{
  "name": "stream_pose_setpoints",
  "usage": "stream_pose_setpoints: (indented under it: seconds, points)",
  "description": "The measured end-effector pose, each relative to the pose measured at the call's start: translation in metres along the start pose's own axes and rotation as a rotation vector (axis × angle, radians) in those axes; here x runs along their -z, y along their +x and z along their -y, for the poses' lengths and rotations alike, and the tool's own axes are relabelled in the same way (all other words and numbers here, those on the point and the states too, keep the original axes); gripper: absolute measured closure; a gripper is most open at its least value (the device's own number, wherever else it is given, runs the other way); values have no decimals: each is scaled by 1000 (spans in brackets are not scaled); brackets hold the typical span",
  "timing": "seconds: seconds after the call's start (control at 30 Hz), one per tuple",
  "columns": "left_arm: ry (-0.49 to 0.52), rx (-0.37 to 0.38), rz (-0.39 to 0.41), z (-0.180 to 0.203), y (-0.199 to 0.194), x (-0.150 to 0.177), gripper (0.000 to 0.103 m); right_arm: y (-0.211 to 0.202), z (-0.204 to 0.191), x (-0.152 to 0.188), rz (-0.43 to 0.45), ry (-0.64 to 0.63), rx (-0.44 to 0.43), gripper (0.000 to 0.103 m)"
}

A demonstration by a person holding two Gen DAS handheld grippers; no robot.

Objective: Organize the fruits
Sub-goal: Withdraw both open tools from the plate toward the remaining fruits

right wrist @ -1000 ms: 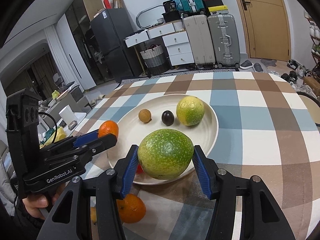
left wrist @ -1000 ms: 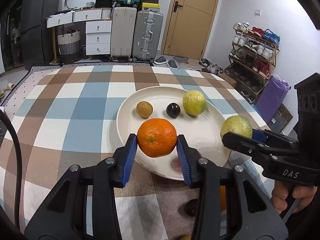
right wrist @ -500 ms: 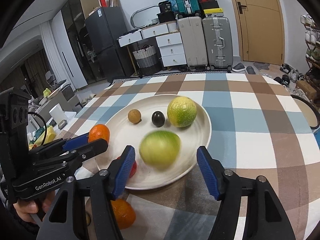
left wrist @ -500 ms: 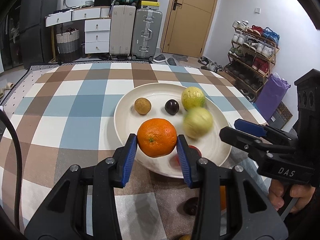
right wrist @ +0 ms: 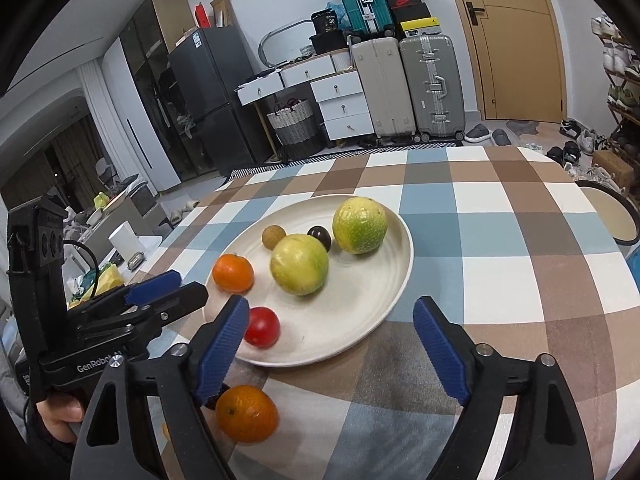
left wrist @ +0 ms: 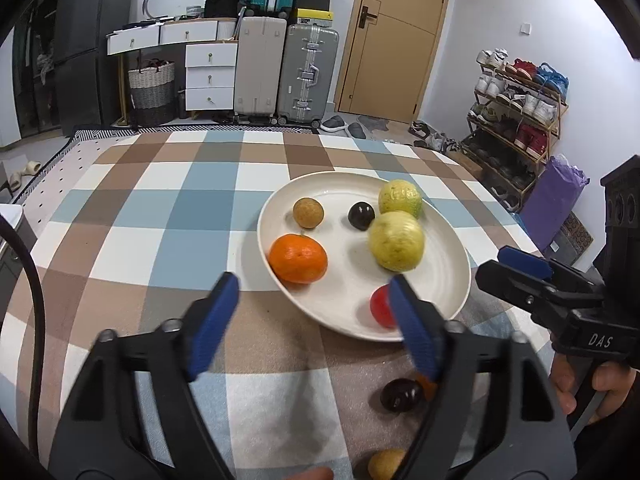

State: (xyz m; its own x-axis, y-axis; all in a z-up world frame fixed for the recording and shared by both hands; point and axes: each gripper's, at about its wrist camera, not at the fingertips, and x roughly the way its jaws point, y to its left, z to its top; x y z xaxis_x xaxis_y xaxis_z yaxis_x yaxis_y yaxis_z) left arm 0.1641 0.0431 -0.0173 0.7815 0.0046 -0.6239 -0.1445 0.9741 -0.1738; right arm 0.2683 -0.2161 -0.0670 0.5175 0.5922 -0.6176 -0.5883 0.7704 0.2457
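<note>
A white plate point(left wrist: 452, 240) point(right wrist: 384, 280) on the checked cloth holds several fruits. An orange point(left wrist: 298, 258) point(right wrist: 233, 273) rests at its left rim and a yellow-green fruit point(left wrist: 396, 242) point(right wrist: 299, 264) lies near its middle. My left gripper point(left wrist: 311, 282) hangs just short of the orange, its jaws opening with nothing between them. My right gripper point(right wrist: 332, 304) hovers over the plate's near edge, jaws also opening and empty. Also on the plate are a green citrus point(right wrist: 360, 231), a brown fruit point(left wrist: 308, 212), a dark fruit point(left wrist: 361, 216) and a red fruit point(right wrist: 262, 327).
Loose on the cloth near me lie a second orange point(right wrist: 247, 413), a dark fruit point(left wrist: 401, 395) and a small tan fruit point(left wrist: 386, 465). Suitcases point(left wrist: 280, 68), drawers and a shoe rack point(left wrist: 516, 112) stand beyond the table. A round stool point(right wrist: 612, 216) is at the right edge.
The right gripper opened first and its yellow-green fruit dropped onto the plate. Then the left gripper opened and the orange landed at the plate's left rim.
</note>
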Motion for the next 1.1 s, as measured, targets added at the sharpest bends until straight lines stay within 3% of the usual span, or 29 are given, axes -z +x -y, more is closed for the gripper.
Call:
stream_pose_setpoints:
  seconds: [0.1, 0.23, 0.73, 1.1]
  points:
    - [-15, -12, 10, -4, -10, 2, 18, -5, -1, 3, 5, -7, 11, 3]
    - [-46, -24, 10, -10, -21, 6, 1, -7, -2, 9, -13, -20, 24, 0]
    - [-20, -46, 6, -6, -69, 32, 1, -21, -17, 27, -87, -68, 27, 0]
    - [27, -8, -54, 12, -73, 53, 1, -20, -32, 42, -151, -109, 17, 0]
